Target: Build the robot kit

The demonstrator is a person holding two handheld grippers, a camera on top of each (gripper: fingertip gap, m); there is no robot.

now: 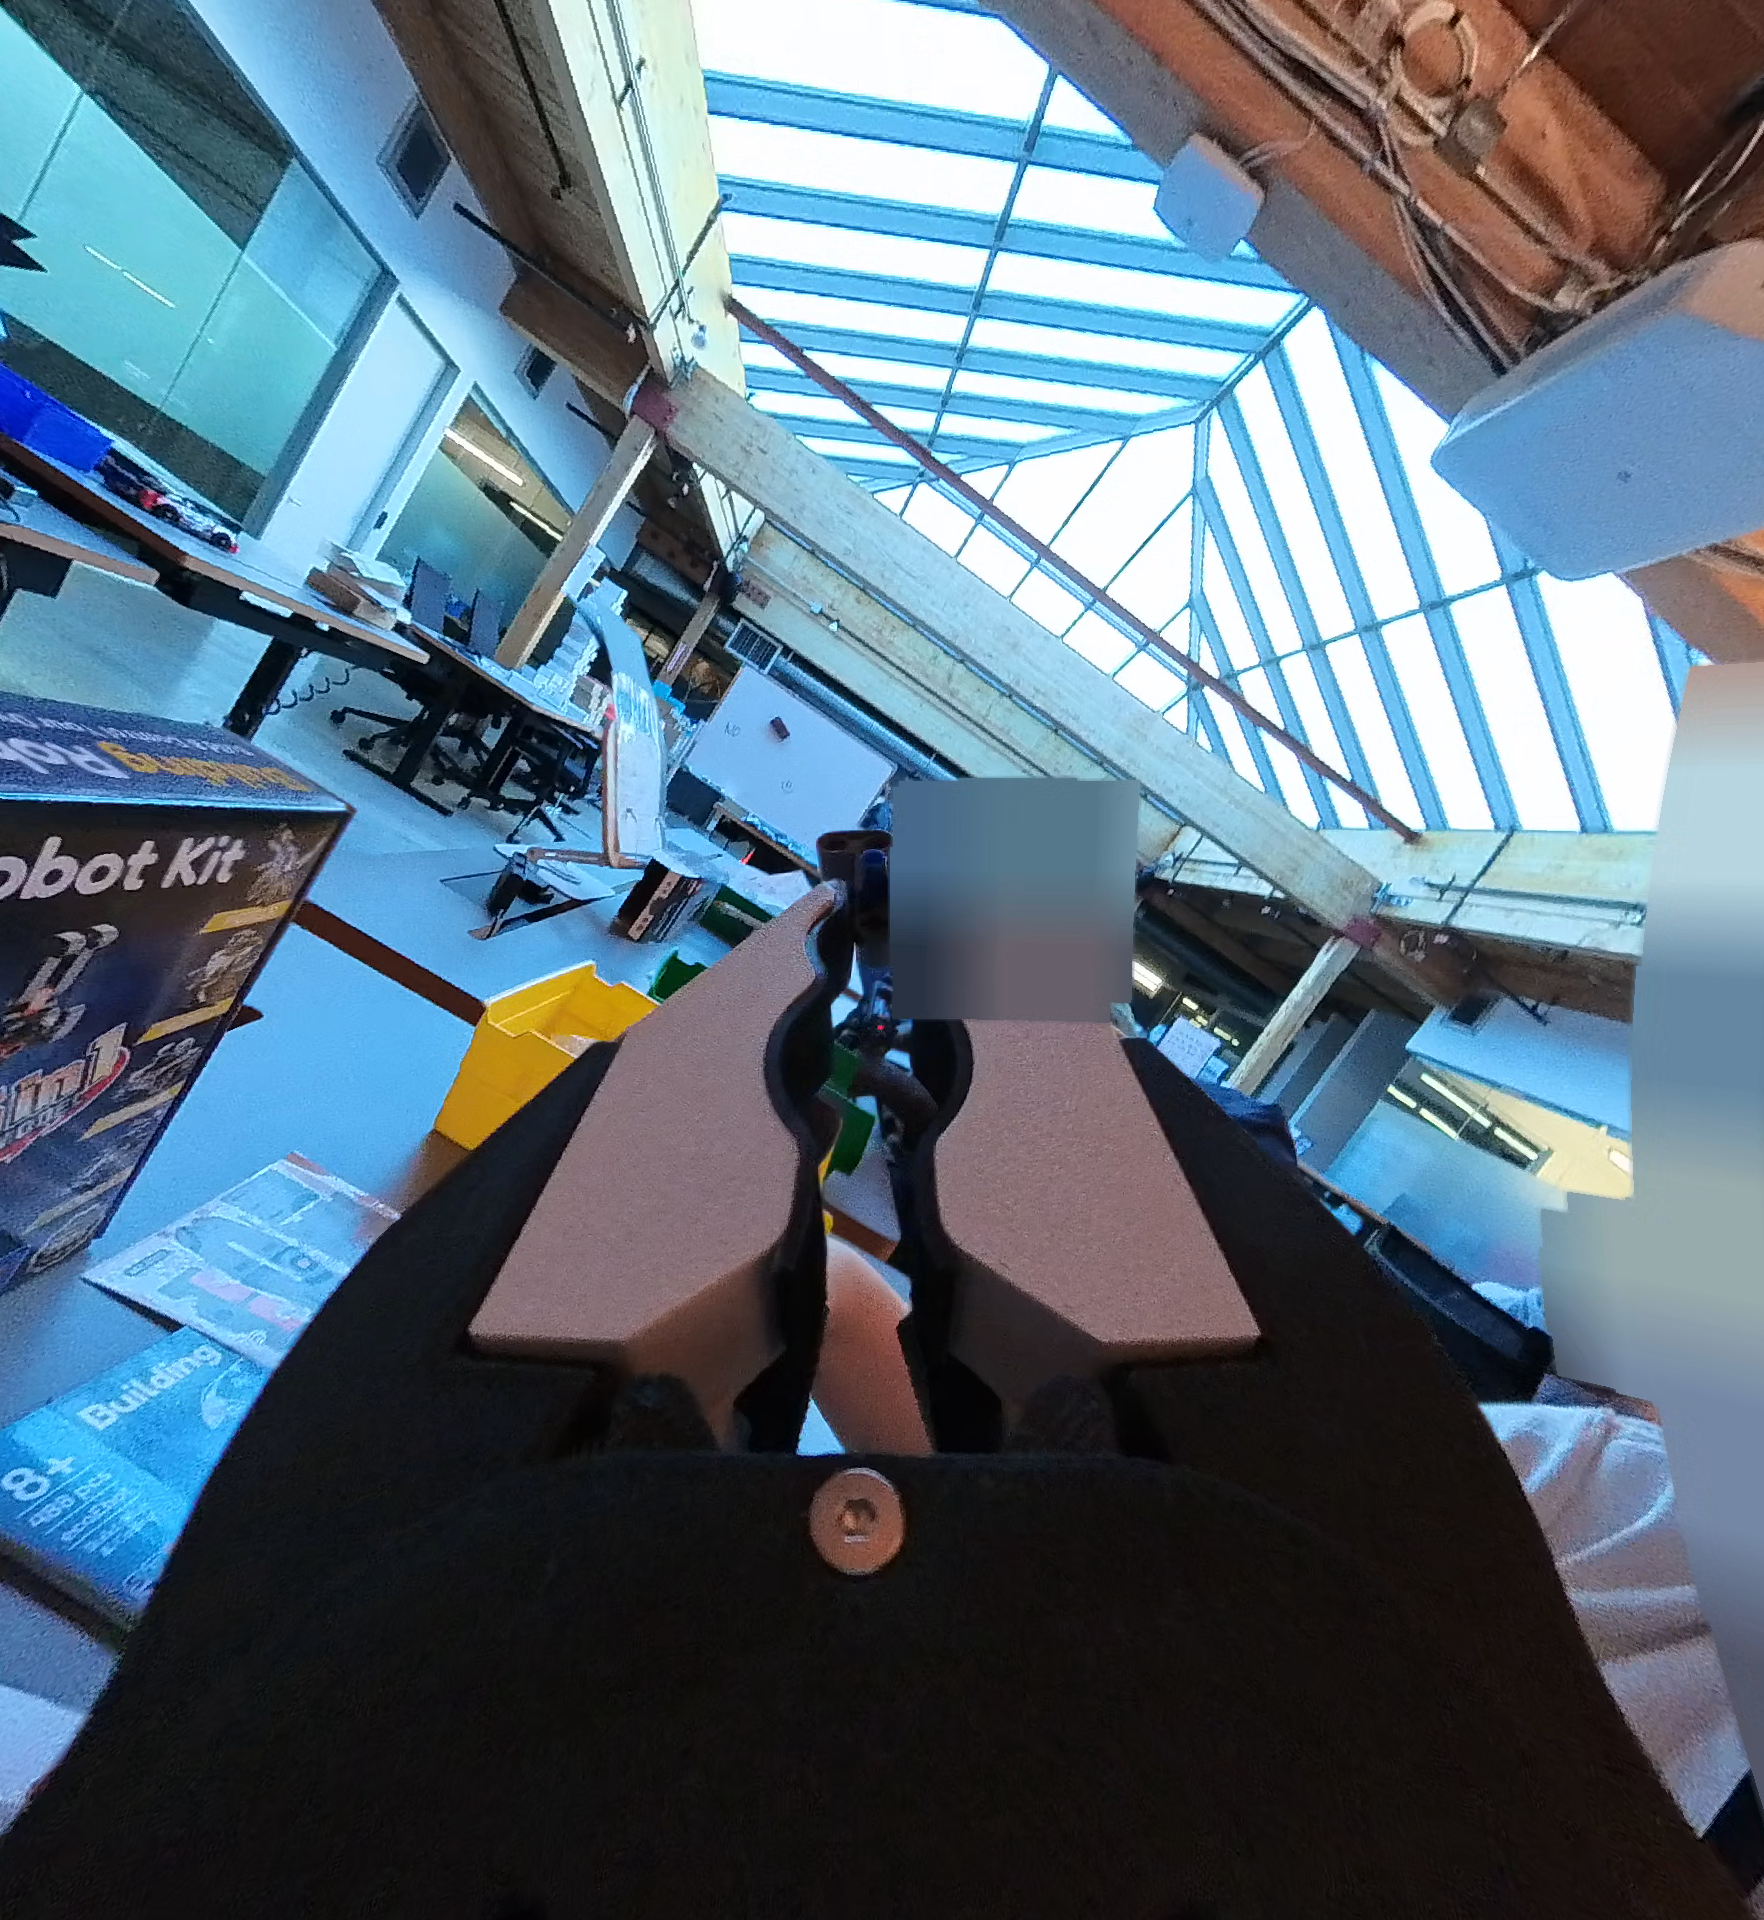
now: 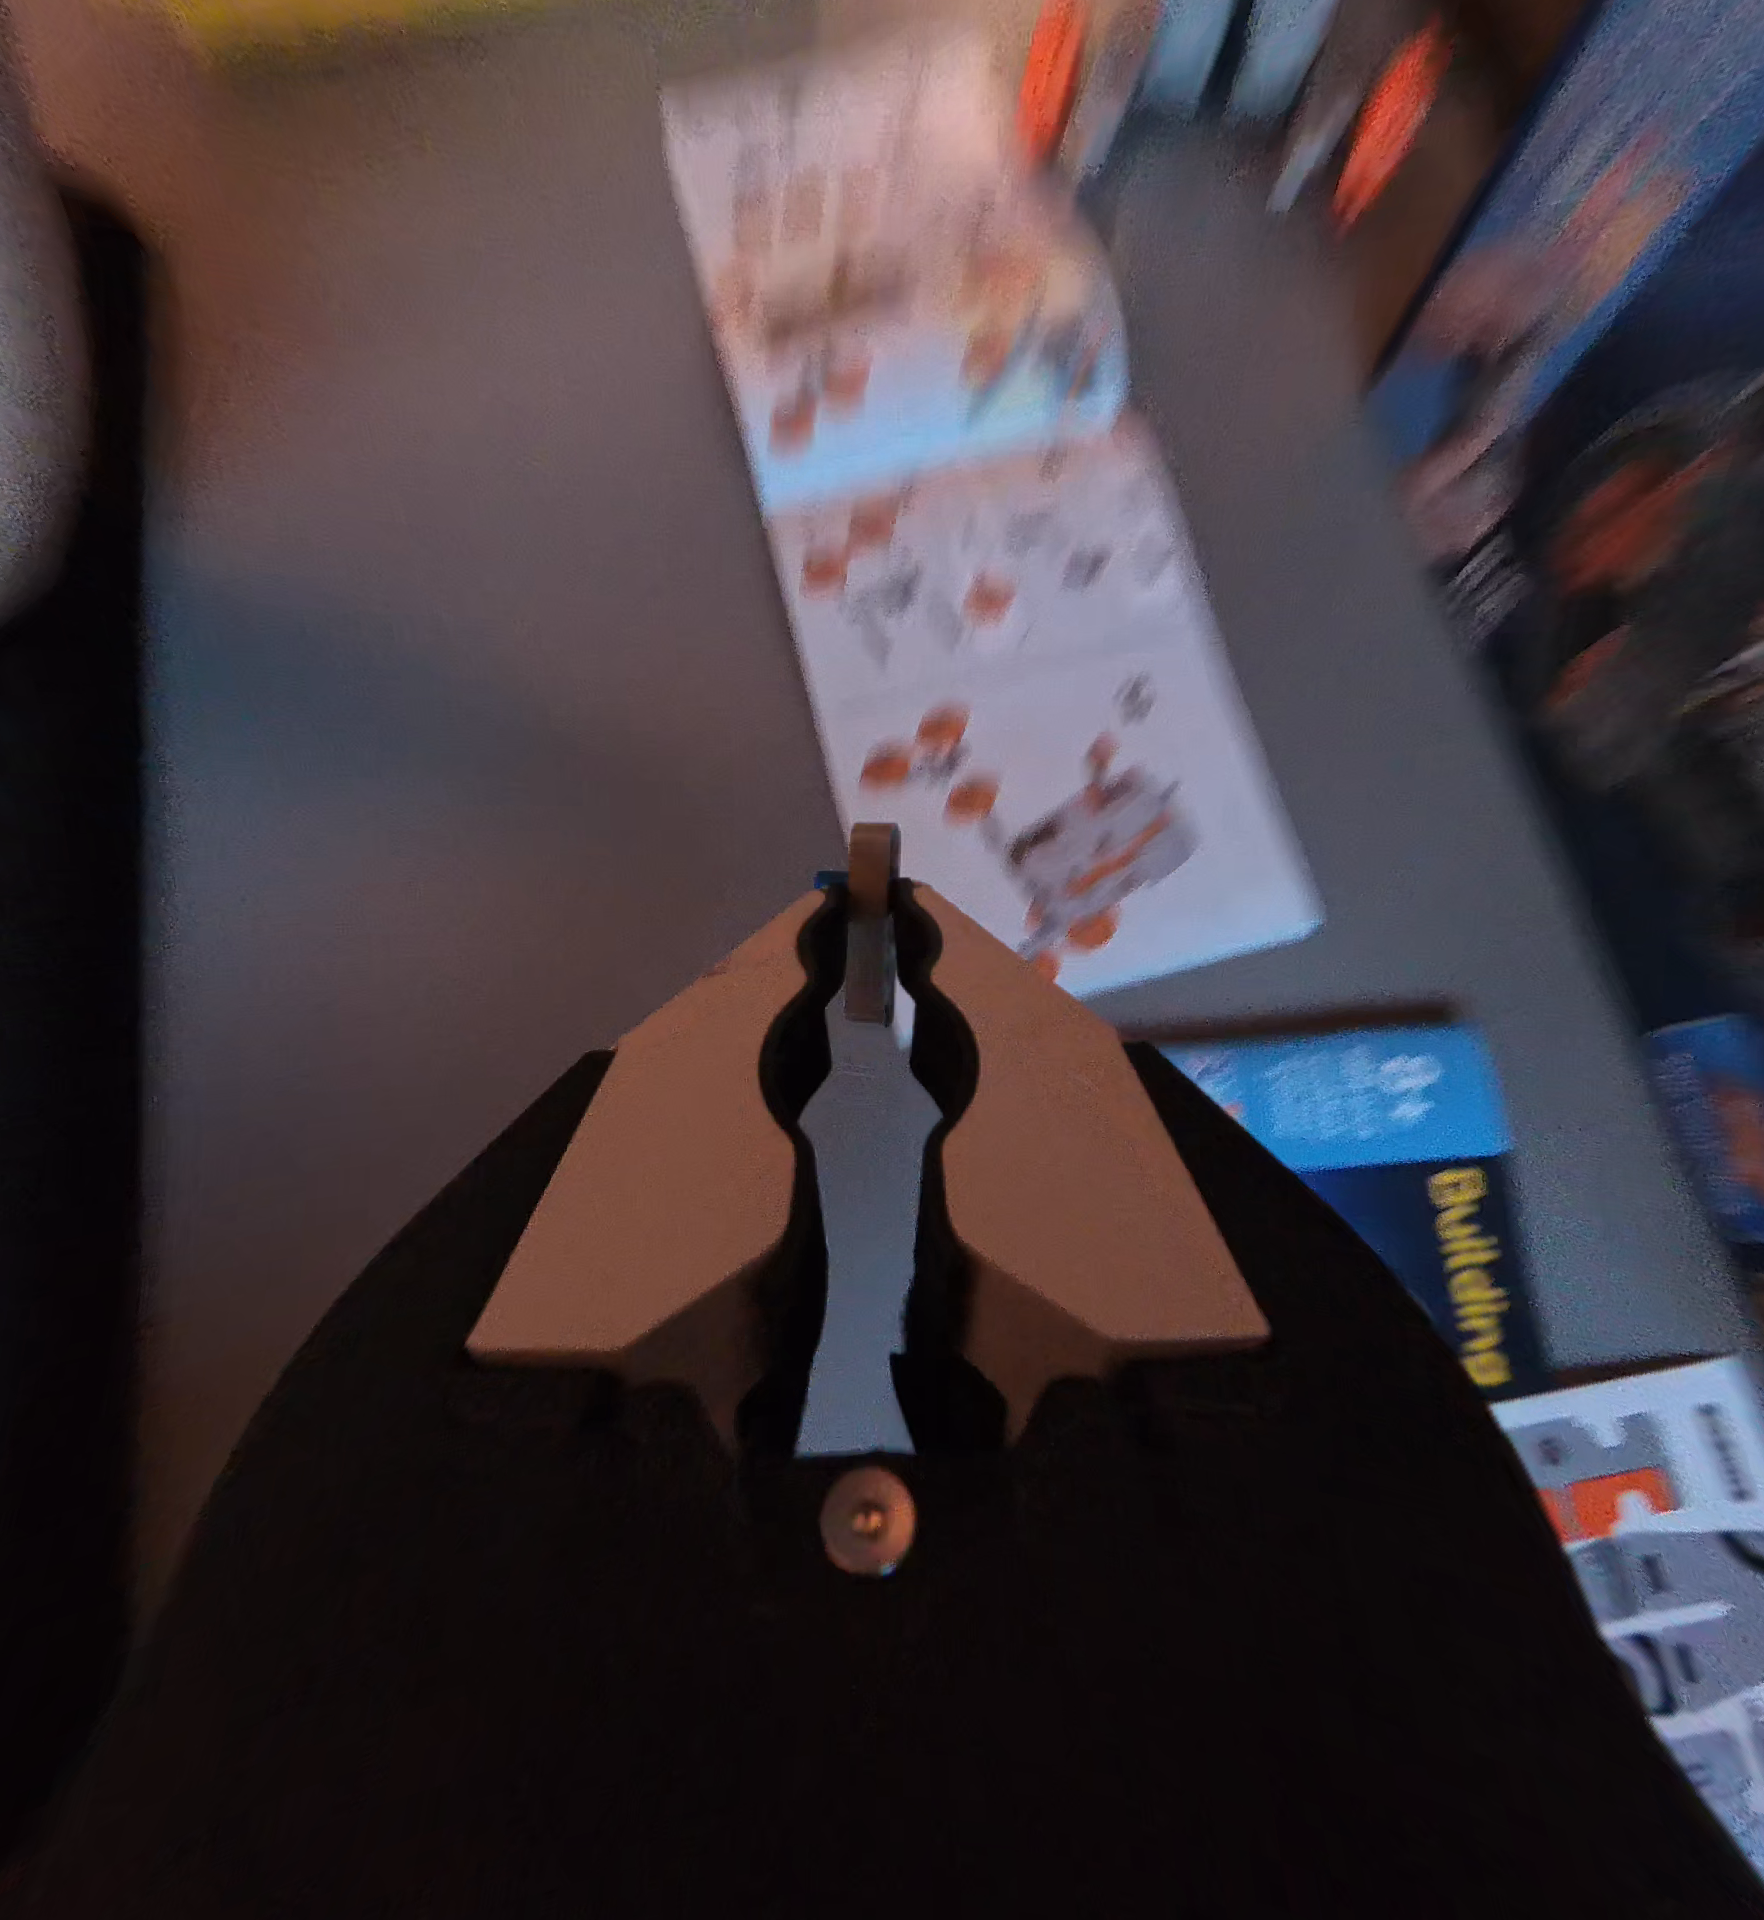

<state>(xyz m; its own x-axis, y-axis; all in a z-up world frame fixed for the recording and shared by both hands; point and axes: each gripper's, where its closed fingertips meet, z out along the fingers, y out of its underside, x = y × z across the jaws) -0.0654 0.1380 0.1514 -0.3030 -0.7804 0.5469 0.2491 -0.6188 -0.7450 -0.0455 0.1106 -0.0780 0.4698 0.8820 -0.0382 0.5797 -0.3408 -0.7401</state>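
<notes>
Right gripper [image 2: 867,904], tan fingers on a black body, is clamped at its tips on a small flat grey-brown piece with a rounded end [image 2: 870,914]; a sliver of blue shows at the left side of the pinch. Piece stands on edge between the fingertips, rounded end poking out past them. Right wrist view is heavily motion-blurred. Below the gripper: grey tabletop [image 2: 462,644], with a long white instruction sheet printed with orange and grey parts [image 2: 971,540] lying just right of the tips. Further right, a dark blue printed cardboard box [image 2: 1636,520] and a blue booklet [image 2: 1366,1101] near the gripper body.

Left gripper [image 1: 862,935] points upward toward a glazed skylight [image 1: 1117,364] and timber beams. Its fingers stand apart with a gap between them. Small dark parts with a blue bit [image 1: 857,873] sit at the left fingertip; whether they are gripped cannot be told, since a mosaic patch covers the right tip. Left of it: the same dark box [image 1: 99,987] upright on the table, the instruction sheet [image 1: 234,1257] flat beside it, a yellow plastic bin [image 1: 535,1049] behind.
</notes>
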